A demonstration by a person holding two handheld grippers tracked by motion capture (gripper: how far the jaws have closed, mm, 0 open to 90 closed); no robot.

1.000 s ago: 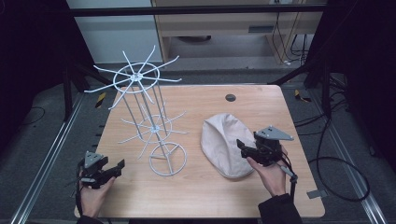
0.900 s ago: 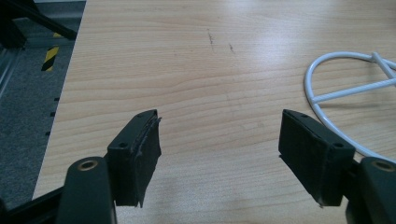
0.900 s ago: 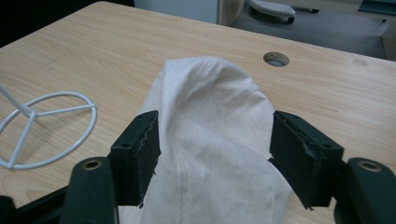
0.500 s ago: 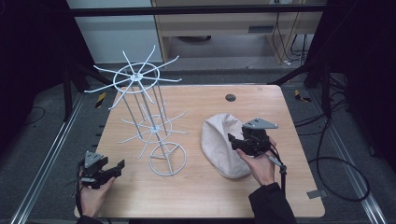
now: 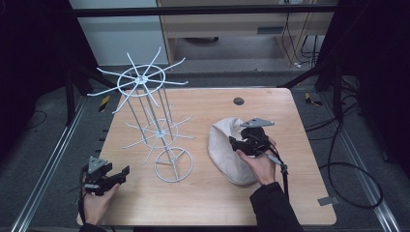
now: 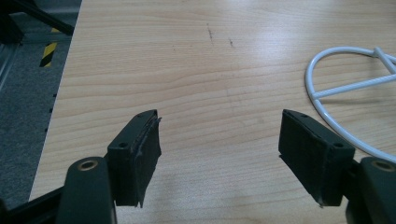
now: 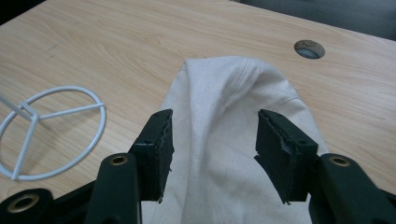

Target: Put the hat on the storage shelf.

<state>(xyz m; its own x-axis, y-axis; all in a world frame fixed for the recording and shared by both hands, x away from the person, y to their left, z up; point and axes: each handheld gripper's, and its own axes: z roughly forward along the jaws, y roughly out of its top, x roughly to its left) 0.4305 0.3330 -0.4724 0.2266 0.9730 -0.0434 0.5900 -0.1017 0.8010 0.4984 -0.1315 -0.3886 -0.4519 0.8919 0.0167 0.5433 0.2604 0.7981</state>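
Directly below open right tool (image 7: 212,154): beige cloth cap (image 7: 233,116), unpinched.

Cream cloth cap (image 5: 226,145) lying flat, right of white wire rack (image 5: 153,126).

Cloth cap (image 5: 229,152) right of wire rack (image 5: 153,126)

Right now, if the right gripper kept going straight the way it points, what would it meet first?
The beige cloth cap. The right gripper is open, the cap lies between and just ahead of its jaws, so it would likely press into the fabric before reaching bare table.
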